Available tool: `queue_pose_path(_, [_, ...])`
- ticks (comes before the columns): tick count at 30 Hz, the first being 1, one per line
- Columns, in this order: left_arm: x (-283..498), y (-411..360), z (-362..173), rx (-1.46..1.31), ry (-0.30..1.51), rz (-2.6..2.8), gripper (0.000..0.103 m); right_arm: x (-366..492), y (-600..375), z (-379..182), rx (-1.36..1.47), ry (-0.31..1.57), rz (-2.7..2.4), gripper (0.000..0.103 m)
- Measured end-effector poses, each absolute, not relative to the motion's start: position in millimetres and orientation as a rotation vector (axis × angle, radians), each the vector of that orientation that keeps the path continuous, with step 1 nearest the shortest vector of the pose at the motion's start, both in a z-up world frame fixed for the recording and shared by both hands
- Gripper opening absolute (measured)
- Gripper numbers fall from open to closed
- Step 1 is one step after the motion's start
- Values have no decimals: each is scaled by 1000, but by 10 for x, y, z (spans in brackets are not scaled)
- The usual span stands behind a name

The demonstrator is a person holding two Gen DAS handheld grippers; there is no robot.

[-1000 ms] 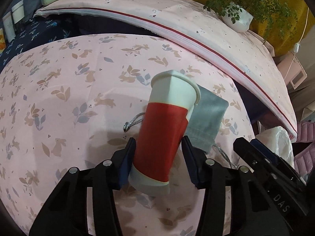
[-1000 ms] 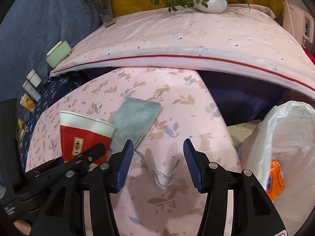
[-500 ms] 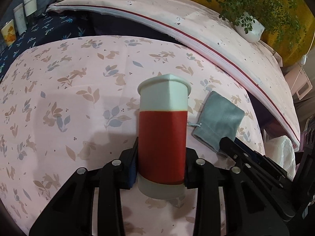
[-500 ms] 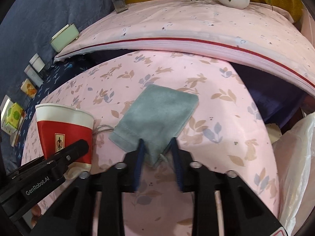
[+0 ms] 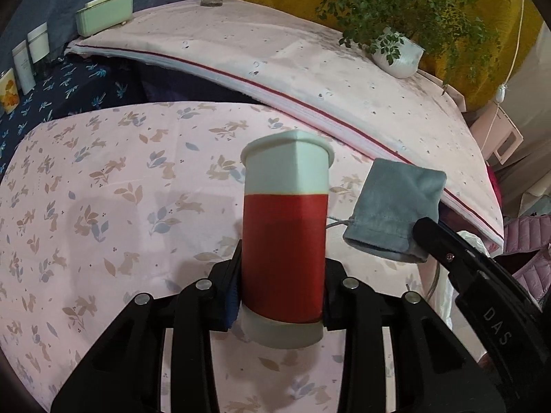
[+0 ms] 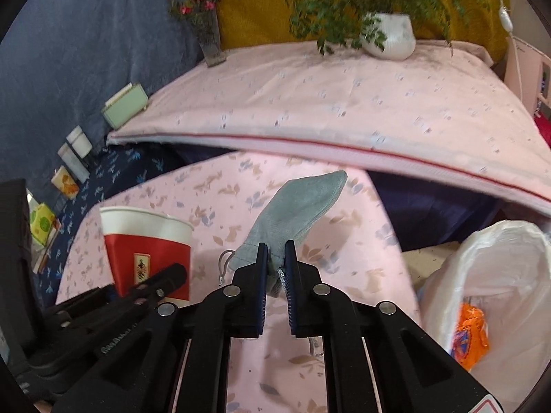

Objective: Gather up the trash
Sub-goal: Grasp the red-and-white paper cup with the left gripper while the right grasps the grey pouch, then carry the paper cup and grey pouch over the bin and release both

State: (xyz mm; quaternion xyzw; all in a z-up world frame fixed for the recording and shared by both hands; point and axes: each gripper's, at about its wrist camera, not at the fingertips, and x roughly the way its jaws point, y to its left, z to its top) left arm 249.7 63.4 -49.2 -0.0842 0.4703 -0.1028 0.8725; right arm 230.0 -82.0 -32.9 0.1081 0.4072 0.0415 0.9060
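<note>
One red-and-white paper cup (image 5: 285,241) stood upright between the jaws of the left gripper (image 5: 280,289), both pads pressed against its red band, its base clear of the pink leaf-print bedcover (image 5: 103,206); its interior could not be seen. One grey drawstring pouch (image 6: 296,213) hung pinched at its open end in the right gripper (image 6: 275,265), whose jaws had just been closing to a narrow gap on the cloth, the pouch slanting up toward one o'clock. In the left wrist view the pouch lay at three o'clock of the cup, close but apart. At four o'clock of the right gripper, one white plastic bag (image 6: 499,275) stood open, holding one orange wrapper (image 6: 470,334). At twelve o'clock, one white plant pot (image 6: 389,36) rested on a second pink cover (image 6: 310,103).
</note>
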Motion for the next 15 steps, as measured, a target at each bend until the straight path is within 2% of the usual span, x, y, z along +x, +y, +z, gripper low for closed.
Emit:
queue_pose_path(8, [2229, 148, -38, -113, 913, -293, 33, 1931, -1249, 245, 253, 713, 30, 9])
queue_pose_path(15, [1952, -377, 253, -46, 864, -377, 33, 1526, -1735, 535, 297, 629, -30, 9])
